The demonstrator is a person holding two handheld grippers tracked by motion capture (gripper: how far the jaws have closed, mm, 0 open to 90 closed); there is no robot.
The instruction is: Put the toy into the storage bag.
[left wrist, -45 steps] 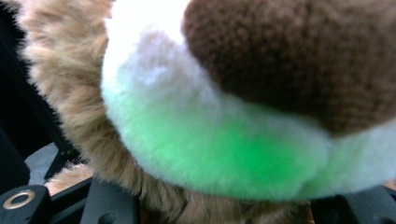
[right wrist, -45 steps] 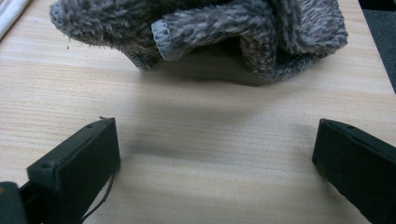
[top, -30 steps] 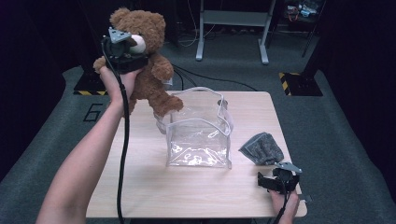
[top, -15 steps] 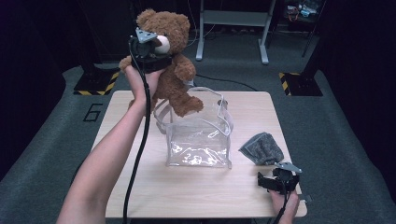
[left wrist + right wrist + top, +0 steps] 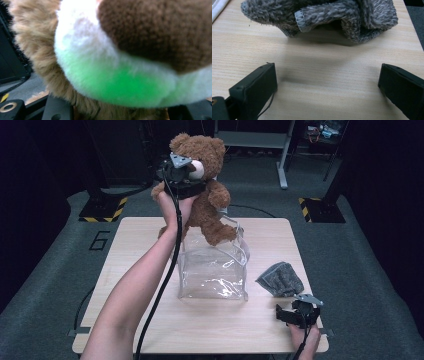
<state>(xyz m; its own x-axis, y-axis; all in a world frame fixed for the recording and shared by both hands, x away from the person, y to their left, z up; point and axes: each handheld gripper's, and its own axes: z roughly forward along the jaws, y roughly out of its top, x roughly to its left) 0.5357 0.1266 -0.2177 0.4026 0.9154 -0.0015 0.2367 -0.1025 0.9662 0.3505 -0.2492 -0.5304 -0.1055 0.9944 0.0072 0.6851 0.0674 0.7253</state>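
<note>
**Ann:** Teddy bear (image 5: 202, 185) airborne! The left gripper (image 5: 186, 175) has it clamped by the head, jaws about half closed on the plush, and in the left gripper view its white muzzle and brown nose (image 5: 155, 30) sit right against the lens.

**Bo:** And where does it hang, Ann?

**Ann:** Above the far rim of the clear plastic bag (image 5: 214, 270), which stands open-mouthed mid-table. One foot dangles at the bag's top edge; whether it touches, I can't tell.

**Bo:** So the pick-up is done, the drop is not.

**Ann:** That's my read. The bear must go down through the opening, then be let go. Nothing lies inside the bag.

**Bo:** And the other hand?

**Ann:** The right gripper (image 5: 296, 314) rests low near the table's (image 5: 145, 245) front edge, jaws spread wide, gripping nothing. Just beyond it lies a grey fuzzy cloth (image 5: 322, 17), untouched, probably next in line.
</note>
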